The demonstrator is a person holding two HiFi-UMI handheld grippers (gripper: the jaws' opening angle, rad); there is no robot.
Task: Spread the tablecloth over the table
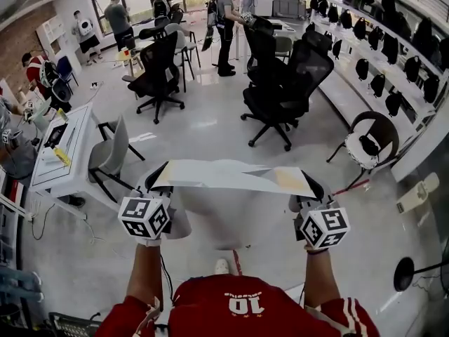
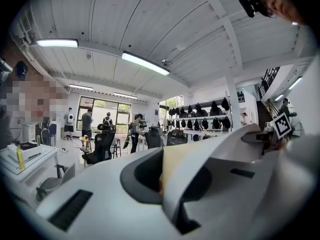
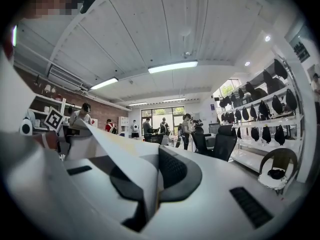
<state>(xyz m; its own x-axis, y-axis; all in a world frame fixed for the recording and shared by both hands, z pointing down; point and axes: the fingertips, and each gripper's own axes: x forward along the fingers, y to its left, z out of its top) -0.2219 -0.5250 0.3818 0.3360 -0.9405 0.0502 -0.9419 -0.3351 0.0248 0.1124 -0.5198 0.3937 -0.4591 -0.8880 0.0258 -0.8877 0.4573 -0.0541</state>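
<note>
The left gripper point(image 2: 162, 180) and right gripper point(image 3: 153, 184) each have fingers clamped on the tablecloth point(image 1: 231, 213). Keep its held edge taut and level.

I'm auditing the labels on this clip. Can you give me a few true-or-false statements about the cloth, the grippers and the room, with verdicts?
1. The left gripper and the right gripper are each shut on an edge of the tablecloth. True.
2. The tablecloth lies flat on a table. False: it hangs in the air, stretched between the two grippers, above the floor.
3. Black office chairs stand beyond the cloth. True.
4. The person with the grippers is alone in the room. False: several people stand at the far end.
</note>
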